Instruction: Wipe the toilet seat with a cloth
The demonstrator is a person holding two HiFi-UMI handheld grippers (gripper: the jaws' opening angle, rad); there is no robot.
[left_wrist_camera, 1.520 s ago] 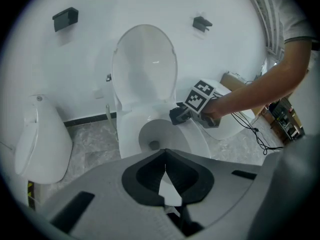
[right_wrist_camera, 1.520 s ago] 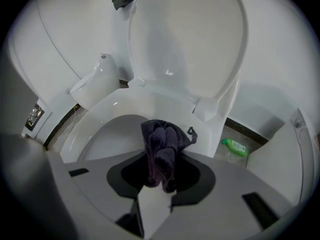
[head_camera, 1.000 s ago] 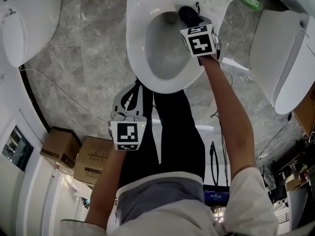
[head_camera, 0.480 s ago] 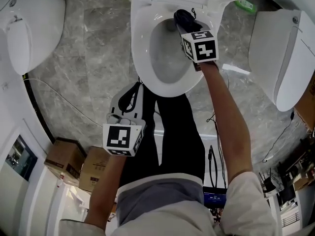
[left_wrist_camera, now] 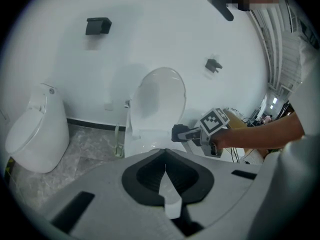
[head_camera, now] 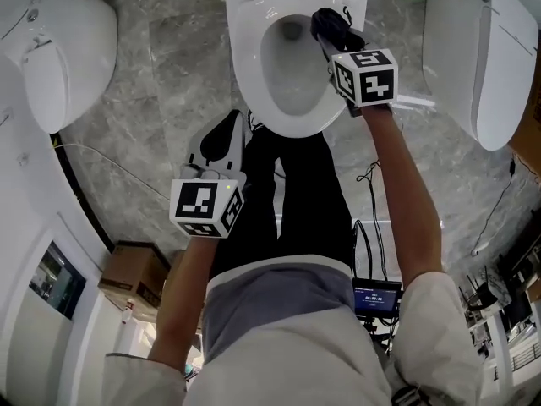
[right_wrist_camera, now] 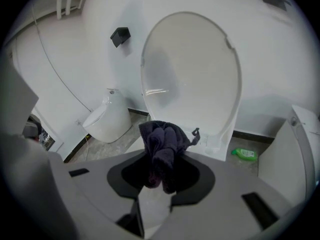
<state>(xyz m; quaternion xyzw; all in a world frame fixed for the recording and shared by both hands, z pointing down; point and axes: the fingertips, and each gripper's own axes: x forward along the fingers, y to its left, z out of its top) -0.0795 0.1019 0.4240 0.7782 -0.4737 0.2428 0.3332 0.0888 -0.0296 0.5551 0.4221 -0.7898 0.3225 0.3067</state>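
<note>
A white toilet [head_camera: 245, 74] stands at the top of the head view with its lid [right_wrist_camera: 195, 74] raised and the seat [head_camera: 319, 112] down. My right gripper [head_camera: 331, 30] is shut on a bunched dark cloth [head_camera: 335, 22], over the seat's rear right part. From the left gripper view the cloth [left_wrist_camera: 179, 133] hangs in the air above the seat. In the right gripper view the cloth [right_wrist_camera: 162, 141] sticks out of the jaws. My left gripper [head_camera: 226, 138] is shut and empty, held above the floor just in front of and to the left of the bowl.
More white toilets stand to the left [head_camera: 68, 49] and right [head_camera: 473, 66]. A green bottle [right_wrist_camera: 244, 154] lies by the wall behind. Cardboard boxes [head_camera: 135, 273], floor cables [head_camera: 101, 163] and a small screen [head_camera: 376, 297] are near the person's legs [head_camera: 296, 201].
Both grippers have risen towards the head camera. The right one, still holding the cloth, has lifted from the rear of the seat.
</note>
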